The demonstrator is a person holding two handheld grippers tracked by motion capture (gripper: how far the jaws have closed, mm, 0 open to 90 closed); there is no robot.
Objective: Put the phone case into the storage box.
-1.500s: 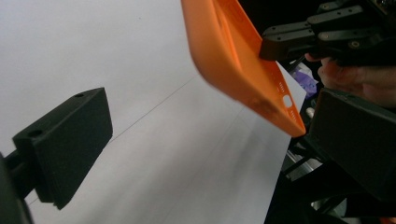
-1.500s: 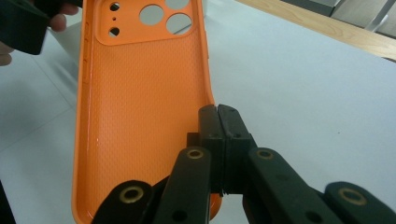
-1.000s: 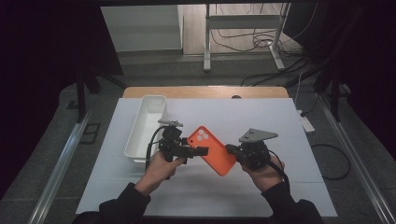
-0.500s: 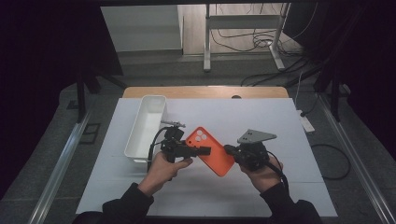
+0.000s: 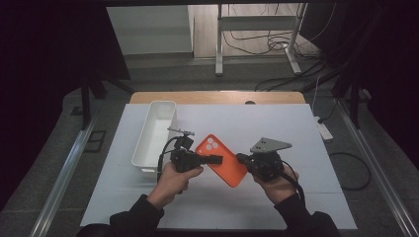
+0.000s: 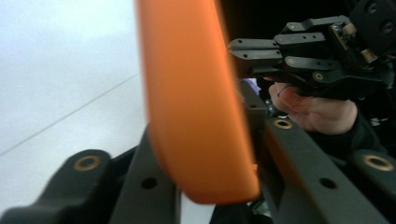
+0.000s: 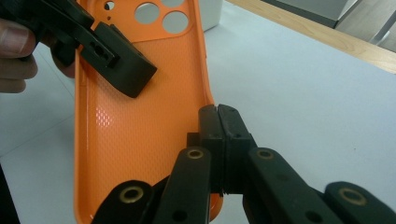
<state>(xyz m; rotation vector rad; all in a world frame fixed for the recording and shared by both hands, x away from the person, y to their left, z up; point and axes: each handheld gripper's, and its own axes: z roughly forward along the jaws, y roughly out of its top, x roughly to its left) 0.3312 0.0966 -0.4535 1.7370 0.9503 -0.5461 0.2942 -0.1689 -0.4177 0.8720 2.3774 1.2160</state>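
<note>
While we took stock, we counted one orange phone case [image 5: 221,160], held above the desk [image 5: 296,128] between two tongs. Left tongs [image 5: 216,159], one: the jaws had just been closing, with the case's left edge between them, and in the left gripper view they stood on either side of the case [image 6: 196,107]; they pinched it. Right tongs [image 5: 240,158], one: pressed together on the case's right rim, as the right gripper view showed [image 7: 219,140]. Camera cut-outs in the case, three round holes counted [image 7: 161,14], at its far end. White tray [image 5: 154,133], one, on the desk just left of the left hand [image 5: 173,180]. Hands, two: the right hand [image 5: 276,180] gripped its tongs beside the case's near corner. White sheet over the desk, one.
</note>
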